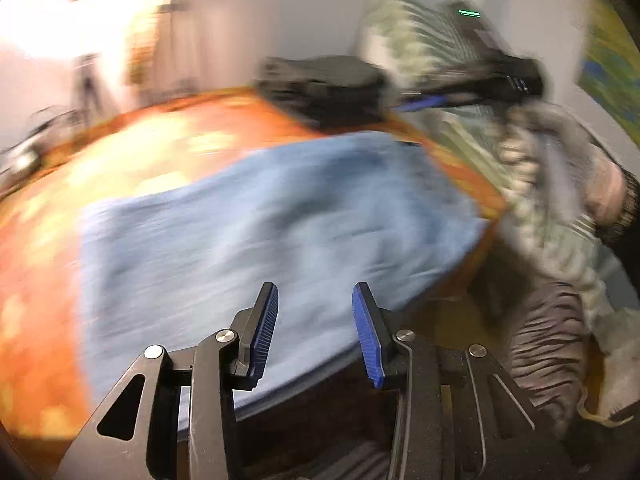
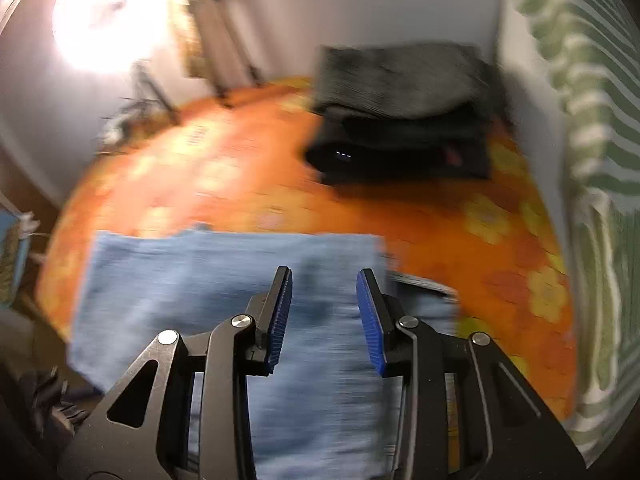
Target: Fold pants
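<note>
Light blue denim pants point(image 1: 280, 220) lie flat on an orange flowered bedspread point(image 1: 160, 148), folded into a broad rectangle. My left gripper point(image 1: 315, 292) hovers over their near edge, open, with nothing between its blue pads. In the right wrist view the same pants point(image 2: 224, 280) spread below my right gripper point(image 2: 324, 276), which is also open and empty above the cloth. Both views are smeared by motion blur, so I cannot tell whether either gripper touches the cloth.
A stack of dark folded clothes point(image 2: 400, 112) sits at the far side of the bedspread point(image 2: 440, 216). A green striped pillow point(image 2: 592, 120) lines the right edge. A gloved hand point(image 1: 560, 168) shows at the right of the left wrist view. A tripod point(image 2: 224, 40) stands by the wall.
</note>
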The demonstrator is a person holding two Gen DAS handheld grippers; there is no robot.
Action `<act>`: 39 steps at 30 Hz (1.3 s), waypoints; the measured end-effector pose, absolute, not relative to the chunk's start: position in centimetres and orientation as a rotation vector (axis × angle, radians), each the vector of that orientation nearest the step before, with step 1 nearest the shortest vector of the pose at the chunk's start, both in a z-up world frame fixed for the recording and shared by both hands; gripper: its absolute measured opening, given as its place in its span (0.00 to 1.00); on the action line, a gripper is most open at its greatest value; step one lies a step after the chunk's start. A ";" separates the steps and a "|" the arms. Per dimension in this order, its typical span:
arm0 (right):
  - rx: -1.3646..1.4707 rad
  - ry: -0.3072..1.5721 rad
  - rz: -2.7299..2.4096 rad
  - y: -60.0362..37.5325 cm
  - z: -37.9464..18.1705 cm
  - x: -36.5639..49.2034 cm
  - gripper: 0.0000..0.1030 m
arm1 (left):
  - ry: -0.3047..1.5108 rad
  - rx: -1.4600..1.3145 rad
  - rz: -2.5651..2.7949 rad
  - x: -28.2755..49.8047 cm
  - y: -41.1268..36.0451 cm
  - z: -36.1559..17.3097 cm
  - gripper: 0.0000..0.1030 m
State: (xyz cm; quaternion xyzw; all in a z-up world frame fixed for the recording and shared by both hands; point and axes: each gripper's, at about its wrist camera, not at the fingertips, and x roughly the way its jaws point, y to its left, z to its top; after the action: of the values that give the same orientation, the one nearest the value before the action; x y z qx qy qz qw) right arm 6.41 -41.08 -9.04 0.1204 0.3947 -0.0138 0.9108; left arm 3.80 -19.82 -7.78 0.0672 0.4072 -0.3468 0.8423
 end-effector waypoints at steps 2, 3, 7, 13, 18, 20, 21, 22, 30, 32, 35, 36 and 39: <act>0.232 0.797 0.070 -37.9 -8.3 7.1 0.34 | 0.868 0.132 -0.623 4.7 -15.8 -8.2 0.36; 0.221 0.794 0.111 -36.2 -8.0 7.7 0.34 | 0.871 0.129 -0.587 5.1 -14.7 -8.3 0.36; 0.201 0.804 0.298 -28.6 -8.2 11.4 0.34 | 0.877 0.123 -0.436 6.4 -10.3 -10.0 0.36; 0.134 0.898 0.464 -17.7 -11.3 16.8 0.27 | 0.909 0.086 -0.392 7.4 -8.2 -12.2 0.36; 0.045 0.997 0.477 -12.6 -14.4 19.9 0.22 | 0.958 0.024 -0.415 7.7 -7.1 -13.3 0.36; 0.009 1.031 0.462 -11.4 -16.0 21.3 0.21 | 0.973 -0.019 -0.422 7.9 -6.7 -13.4 0.36; -0.001 1.045 0.457 -10.9 -16.6 22.0 0.21 | 0.984 -0.051 -0.428 8.1 -6.4 -13.5 0.36; -0.007 1.052 0.452 -10.7 -17.0 22.5 0.21 | 0.994 -0.077 -0.434 8.2 -6.2 -13.5 0.36; -0.074 1.044 0.444 -9.3 -16.8 22.7 0.22 | 0.986 -0.188 -0.468 8.2 -5.3 -13.0 0.36; -0.052 1.051 0.487 -9.4 -16.3 21.8 0.22 | 0.965 -0.173 -0.477 7.9 -5.3 -12.4 0.36; -0.085 1.065 0.558 -8.8 -16.3 18.9 0.22 | 0.972 -0.191 -0.484 7.8 -4.9 -12.3 0.36; -0.119 1.074 0.571 -8.3 -16.7 17.9 0.22 | 0.984 -0.200 -0.490 7.7 -4.8 -12.5 0.36; -0.200 1.083 0.575 -6.4 -18.2 16.6 0.21 | 1.020 -0.200 -0.496 7.6 -5.1 -13.3 0.36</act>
State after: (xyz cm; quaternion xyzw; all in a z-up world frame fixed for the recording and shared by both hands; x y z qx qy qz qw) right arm 16.56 -6.42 -18.15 -0.0939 0.5074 0.2695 0.8131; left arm 7.65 -5.10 -13.29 -0.0946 0.4824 -0.2347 0.8386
